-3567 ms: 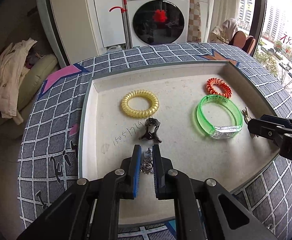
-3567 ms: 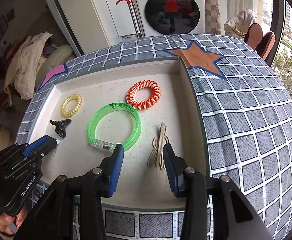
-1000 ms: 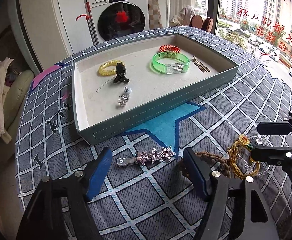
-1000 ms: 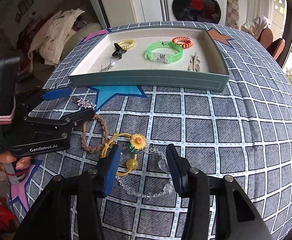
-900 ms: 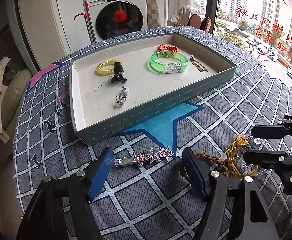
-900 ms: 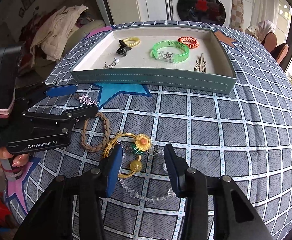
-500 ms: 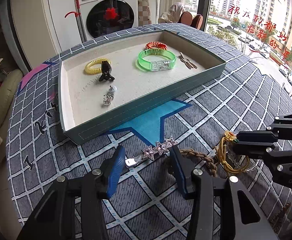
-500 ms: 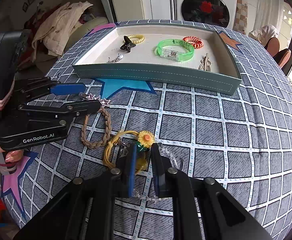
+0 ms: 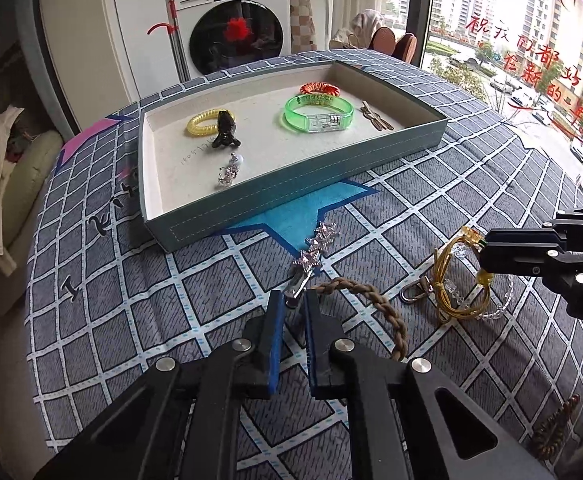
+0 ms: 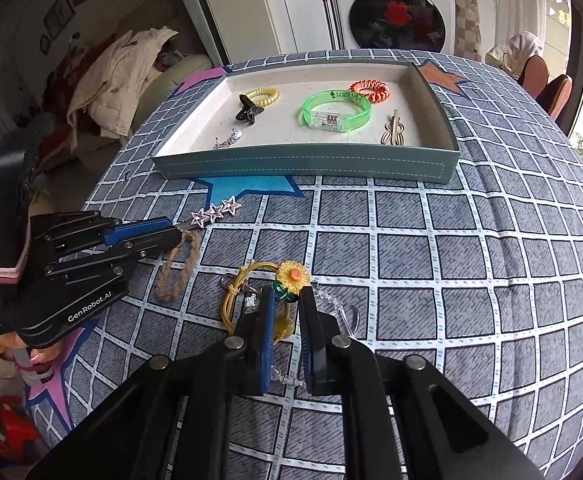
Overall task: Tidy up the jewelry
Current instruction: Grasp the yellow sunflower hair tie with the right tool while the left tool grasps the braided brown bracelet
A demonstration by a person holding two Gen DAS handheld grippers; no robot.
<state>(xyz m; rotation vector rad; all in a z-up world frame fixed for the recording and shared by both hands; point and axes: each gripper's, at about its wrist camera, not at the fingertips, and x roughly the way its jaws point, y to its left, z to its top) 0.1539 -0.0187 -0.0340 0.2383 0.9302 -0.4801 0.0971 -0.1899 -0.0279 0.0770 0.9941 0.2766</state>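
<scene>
A: What sits in the tray [image 10: 303, 168]?

B: Largest first: green bangle [image 10: 336, 111] near centre; orange coil tie [image 10: 369, 90] at its one o'clock; yellow coil tie [image 10: 262, 96] at ten o'clock, black claw clip [image 10: 248, 111] touching it; wooden clip [image 10: 392, 133] at four o'clock; small silver charm [image 10: 226, 140] by the near wall.

A: And outside it?

B: Open checked table [image 10: 451, 260] at three o'clock; left tongs [image 9: 292, 308] have just closed, clamped on the star hair clip [image 9: 311, 256]; right tongs [image 10: 285, 304] clamped on the sunflower hair tie [image 10: 291, 276]; braided cord [image 10: 177, 268] between them.
</scene>
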